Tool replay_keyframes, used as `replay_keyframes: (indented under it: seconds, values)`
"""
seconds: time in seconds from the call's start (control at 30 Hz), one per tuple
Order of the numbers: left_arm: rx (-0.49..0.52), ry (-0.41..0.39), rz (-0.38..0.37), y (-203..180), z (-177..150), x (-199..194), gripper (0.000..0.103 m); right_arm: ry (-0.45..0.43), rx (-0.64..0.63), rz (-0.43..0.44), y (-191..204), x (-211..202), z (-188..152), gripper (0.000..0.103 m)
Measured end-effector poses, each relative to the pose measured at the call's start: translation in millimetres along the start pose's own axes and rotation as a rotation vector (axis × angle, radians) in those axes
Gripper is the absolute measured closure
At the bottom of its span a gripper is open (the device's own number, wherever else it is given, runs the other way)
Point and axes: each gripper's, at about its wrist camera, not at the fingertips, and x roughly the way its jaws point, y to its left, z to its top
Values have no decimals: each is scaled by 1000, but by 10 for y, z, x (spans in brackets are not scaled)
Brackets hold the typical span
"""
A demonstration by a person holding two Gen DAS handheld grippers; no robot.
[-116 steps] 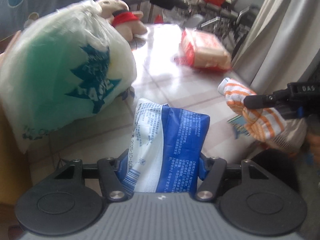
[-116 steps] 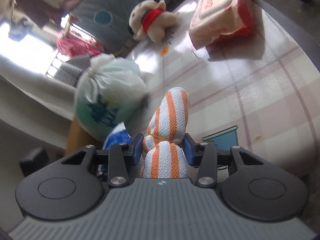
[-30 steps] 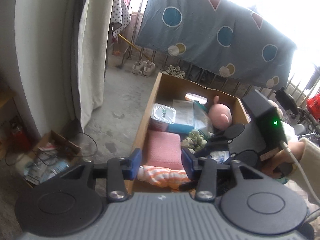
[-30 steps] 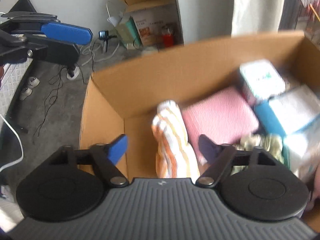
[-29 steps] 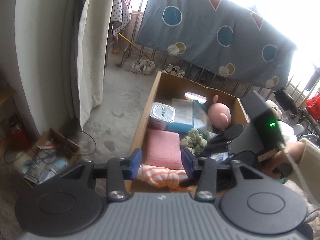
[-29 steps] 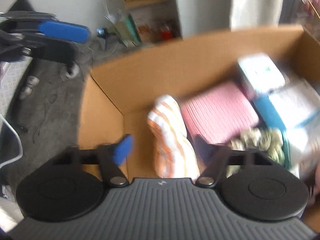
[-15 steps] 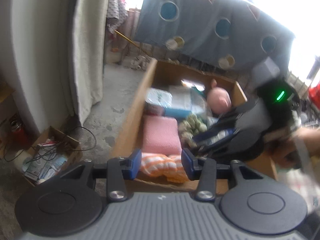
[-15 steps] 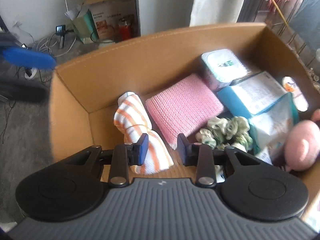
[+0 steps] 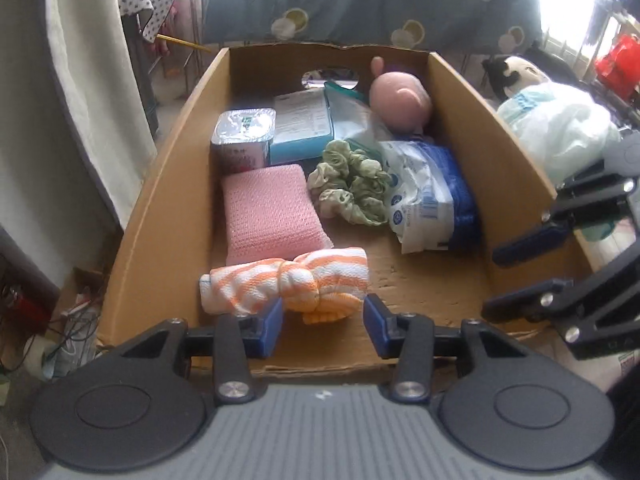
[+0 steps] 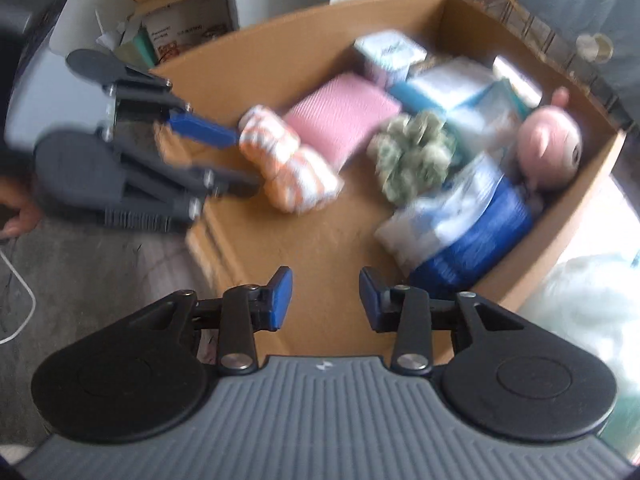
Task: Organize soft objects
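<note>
Grey concrete floor, cardboard box (image 9: 168, 184) holding striped towel (image 9: 288, 280), left claw (image 9: 323, 330) widening, right claw (image 10: 324, 300) parted, both empty.

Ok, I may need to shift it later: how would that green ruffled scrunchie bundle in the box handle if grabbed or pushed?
The green scrunchie bundle looks like loose ruffled fabric, so probably floppy and light, squashing under the jaws. It seems to be several loops, so some may dangle or drop. Pushed across the cardboard box, it would likely drag and bunch, not roll.
</note>
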Motion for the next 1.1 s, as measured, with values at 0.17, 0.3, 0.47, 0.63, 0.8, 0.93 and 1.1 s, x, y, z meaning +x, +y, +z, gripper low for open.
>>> replay_keyframes:
  seconds: [0.17,0.3,0.47,0.63,0.8,0.93,1.1]
  values:
    - [77,-34,129,-58,-60,-123,44,-28,54,27,-58,-47,-73,63]
    - [81,-17,148,-60,-92,-164,44,-15,22,48,-30,-44,-118,62]
    - [73,-5,171,-52,-137,-194,44,-38,20,77,-9,-46,-147,62]
    - [74,-6,178,-77,-145,-206,44,-55,2,94,6,-78,-188,62]
    - [61,-22,196,-72,-84,-193,32,-84,12,111,-93,-126,-175,56]
    - [46,-129,238,-117,-146,-282,16,-262,18,150,-134,-262,-280,48]
    - [-48,-240,261,-205,-171,-420,10,-461,-6,214,-182,-336,-443,44]
